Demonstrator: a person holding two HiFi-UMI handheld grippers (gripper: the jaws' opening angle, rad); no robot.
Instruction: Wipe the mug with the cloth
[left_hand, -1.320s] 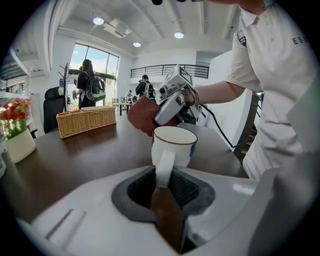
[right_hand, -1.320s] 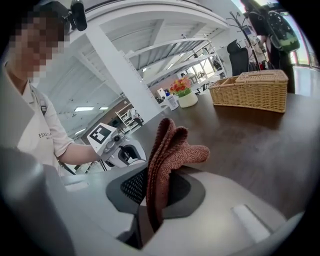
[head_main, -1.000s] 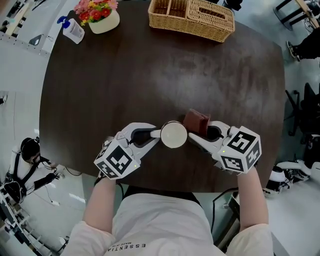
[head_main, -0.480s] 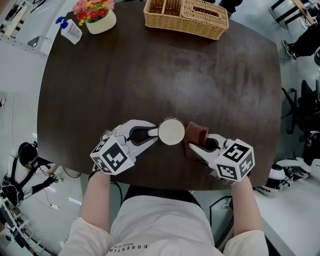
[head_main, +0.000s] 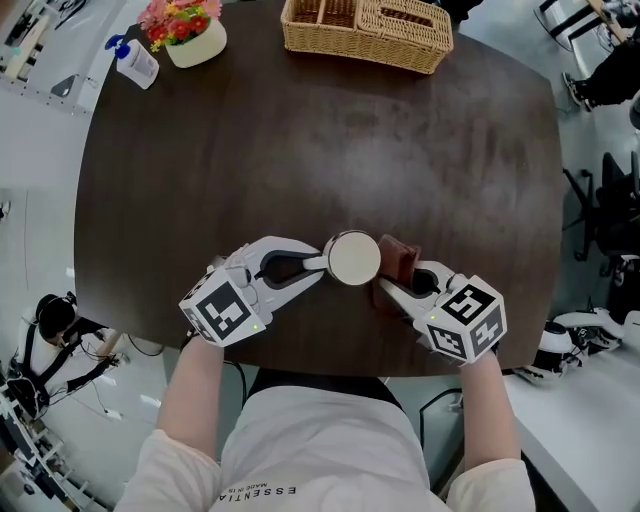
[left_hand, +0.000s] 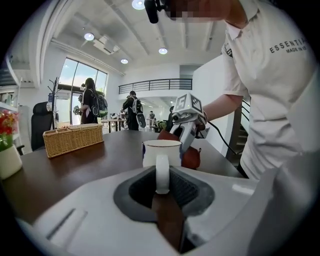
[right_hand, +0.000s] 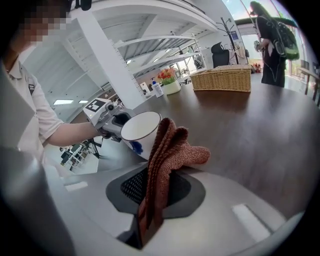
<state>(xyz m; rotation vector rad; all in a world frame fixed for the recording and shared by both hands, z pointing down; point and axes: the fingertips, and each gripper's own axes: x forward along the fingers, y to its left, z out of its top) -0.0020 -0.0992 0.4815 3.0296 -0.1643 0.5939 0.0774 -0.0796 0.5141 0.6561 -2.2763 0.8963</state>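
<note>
**Head view: mug and cloth side by side at the near table edge**

Clamps the left gripper on the handle of the white mug, jaws closed against the loop, cup body just past the tips. Pinches a folded reddish-brown cloth in the right gripper, jaws tight on the lower folds, upper folds standing up and flopping over beyond the tips. Brings the two grippers in from opposite sides, tips pointing at each other, marker cubes toward the person. Puts the cloth against the mug's right side, opposite the handle, apparently touching the wall. Shows the mug mouth-up and empty from above, with a blue mark on its outer wall in the right gripper view. Keeps the mug over the near part of the dark round table; cannot tell whether resting on the top or lifted just off it.

Farther out: a wicker basket at the far edge, a white flower pot with red and pink blooms at the far left, a small bottle just beside it. Beyond the table, in the gripper views, people with backpacks standing near tall windows.
</note>
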